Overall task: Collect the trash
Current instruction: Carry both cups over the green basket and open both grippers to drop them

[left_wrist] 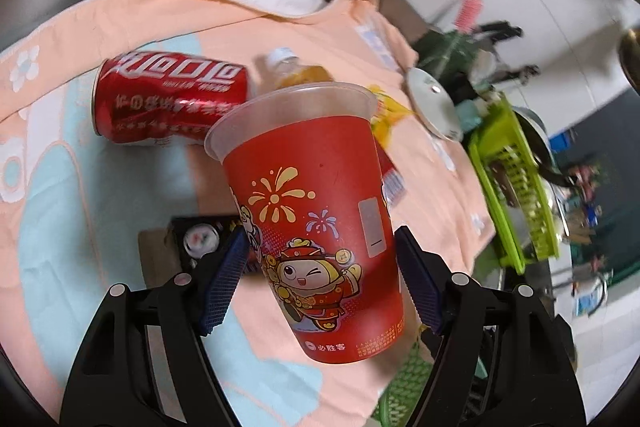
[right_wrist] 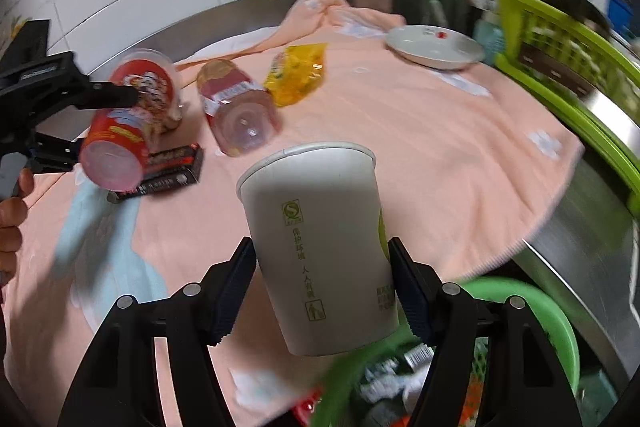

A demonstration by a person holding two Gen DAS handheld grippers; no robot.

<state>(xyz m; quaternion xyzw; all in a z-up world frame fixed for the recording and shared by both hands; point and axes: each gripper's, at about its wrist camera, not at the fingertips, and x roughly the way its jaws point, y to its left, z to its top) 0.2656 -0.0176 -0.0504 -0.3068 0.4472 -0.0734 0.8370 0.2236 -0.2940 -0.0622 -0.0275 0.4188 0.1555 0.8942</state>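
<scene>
Left hand-held gripper [left_wrist: 320, 279] clamps glossy red tapered plastic cup [left_wrist: 316, 223]; right hand-held gripper [right_wrist: 322, 287] clamps matte white paper cup [right_wrist: 320, 247].

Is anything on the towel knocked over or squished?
Yes. The red cola can lies on its side and looks dented in the middle. The drink bottle beside it also lies flat on the peach towel, next to a crumpled yellow wrapper.

The bottle [left_wrist: 298, 71] lies mostly hidden behind the red cup [left_wrist: 316, 219]; the green basket's [right_wrist: 532, 315] contents blur
</scene>
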